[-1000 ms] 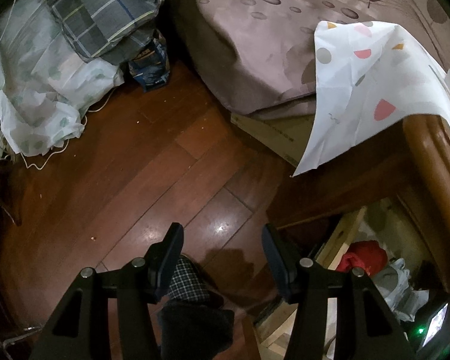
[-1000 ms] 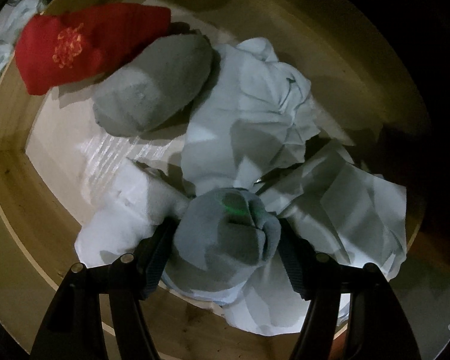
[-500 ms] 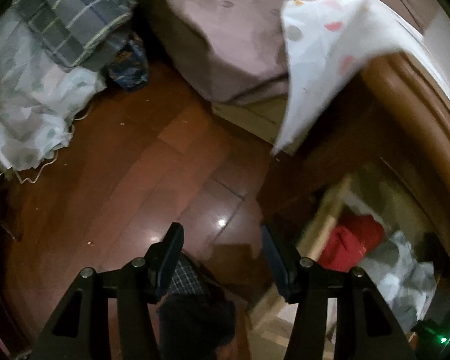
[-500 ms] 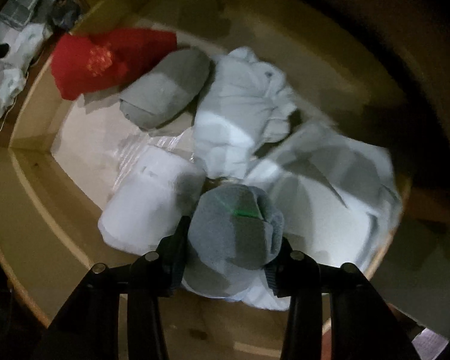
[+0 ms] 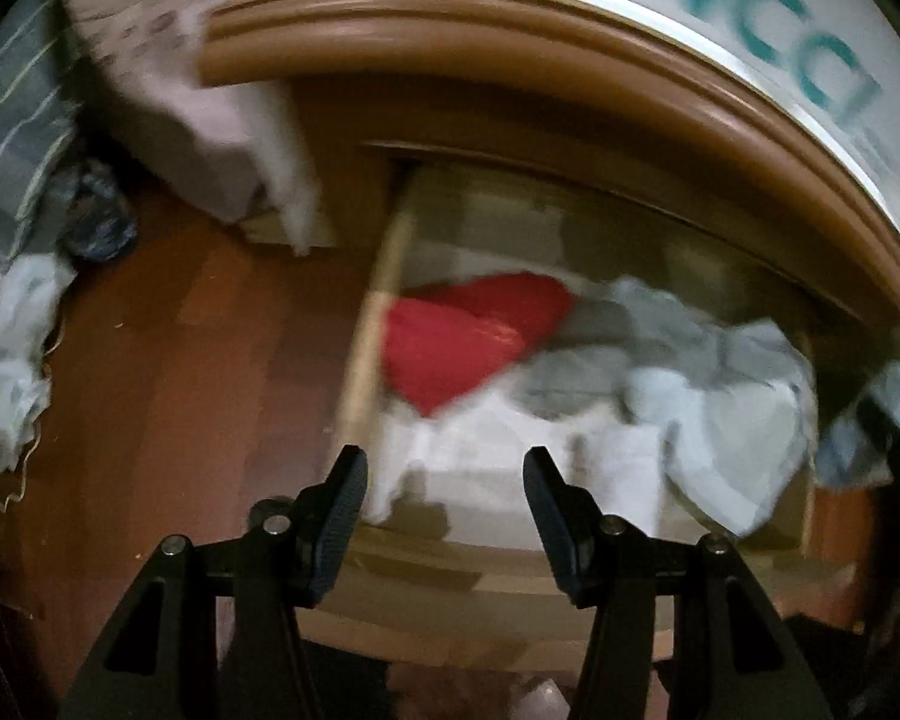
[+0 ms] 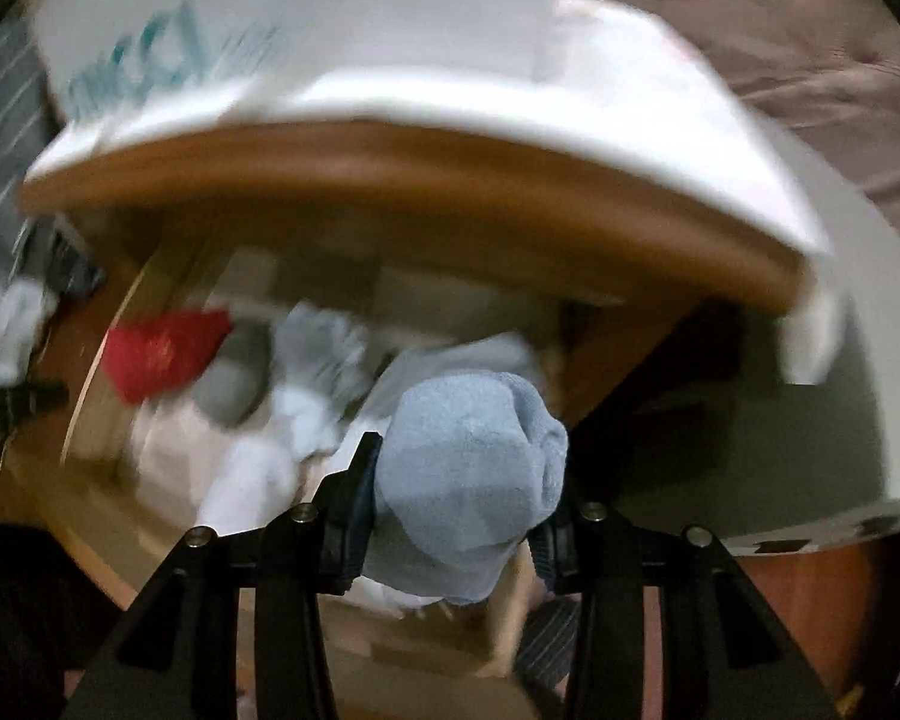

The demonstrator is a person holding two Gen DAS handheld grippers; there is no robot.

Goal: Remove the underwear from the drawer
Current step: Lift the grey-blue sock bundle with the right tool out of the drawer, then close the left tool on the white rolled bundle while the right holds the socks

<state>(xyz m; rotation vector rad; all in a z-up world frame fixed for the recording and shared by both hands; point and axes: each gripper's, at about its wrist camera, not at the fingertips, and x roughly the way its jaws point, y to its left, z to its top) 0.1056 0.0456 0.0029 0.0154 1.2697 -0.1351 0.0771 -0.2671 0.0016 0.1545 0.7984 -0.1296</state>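
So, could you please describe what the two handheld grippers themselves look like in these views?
Both the left gripper and the right gripper are matte black, with angular open-frame arms and silver screw heads at the joints. Each carries two flat, ribbed black fingers. No cables, markings or sleeves are visible.

Open wooden drawer point(image 5: 360, 360) holds a red garment point(image 5: 474, 342) among pale clothes point(image 5: 720, 408).

Drawer point(image 5: 384, 276) contents smeared by motion blur; teal lettering point(image 5: 810, 18) cut off, unreadable
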